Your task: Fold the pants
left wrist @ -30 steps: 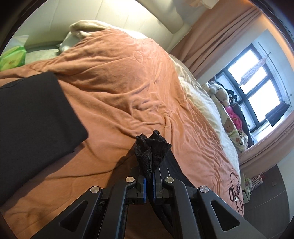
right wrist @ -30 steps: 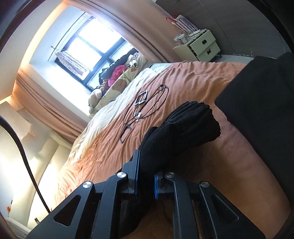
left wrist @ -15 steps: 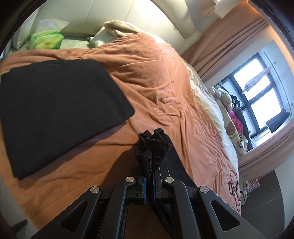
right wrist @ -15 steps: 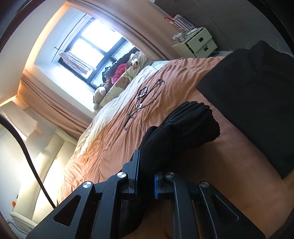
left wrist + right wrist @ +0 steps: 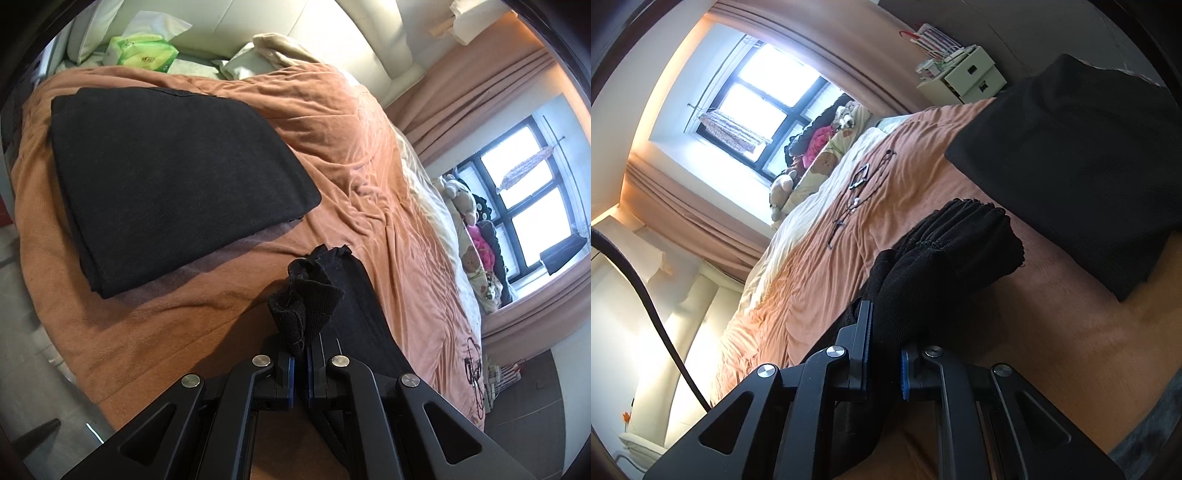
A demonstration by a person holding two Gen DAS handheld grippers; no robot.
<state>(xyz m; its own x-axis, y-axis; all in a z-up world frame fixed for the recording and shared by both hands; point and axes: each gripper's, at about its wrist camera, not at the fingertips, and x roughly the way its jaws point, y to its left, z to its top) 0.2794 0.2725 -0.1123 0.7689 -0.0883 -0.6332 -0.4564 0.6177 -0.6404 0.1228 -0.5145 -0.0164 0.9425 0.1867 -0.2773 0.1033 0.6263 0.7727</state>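
So the folded garment (image 5: 177, 181) lies flat on the bed (image 5: 369, 155), left of the pants (image 5: 314, 295) bunched up at the near edge. Tissue pack (image 5: 144, 55) and pillows (image 5: 266, 55) sit at the far end, window (image 5: 524, 206) off right.

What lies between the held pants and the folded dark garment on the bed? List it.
Nothing visible: only bare orange bedspread separates the pants in the left tool from the folded dark garment. The cables lie off to the side.
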